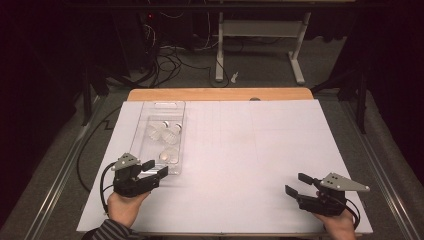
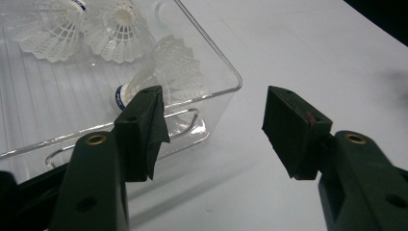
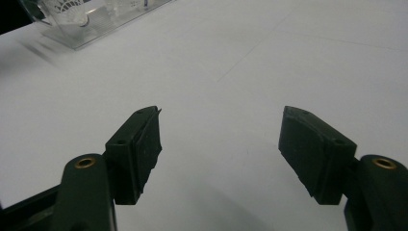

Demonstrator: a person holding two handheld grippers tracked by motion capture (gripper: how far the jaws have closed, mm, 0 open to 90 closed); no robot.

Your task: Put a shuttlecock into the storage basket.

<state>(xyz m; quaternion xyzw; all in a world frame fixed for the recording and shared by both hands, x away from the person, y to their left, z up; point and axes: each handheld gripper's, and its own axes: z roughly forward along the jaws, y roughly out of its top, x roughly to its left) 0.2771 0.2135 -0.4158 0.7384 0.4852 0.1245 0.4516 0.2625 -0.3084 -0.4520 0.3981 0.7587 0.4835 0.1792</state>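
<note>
Dark floor with tangled cables and the legs of a white desk frame lie beyond the table, whose top is covered in white with a strip of wood showing along the far edge. On the left part of the table sits a clear plastic tray with three white shuttlecocks inside: two lie close together toward the far end, the third lies nearer the person, its blue-banded cork end pointing at the near wall.

At the tray's near corner hovers the left gripper, its jaws spread wide with nothing between them. In the left gripper view one jaw stands in front of the tray's near wall (whether it touches the plastic I cannot tell), while the other is over bare table beside the tray.

Well apart, by the table's near right corner, the right gripper is held in a hand. Its jaws are likewise released and empty, pointing across bare white table toward the tray.
</note>
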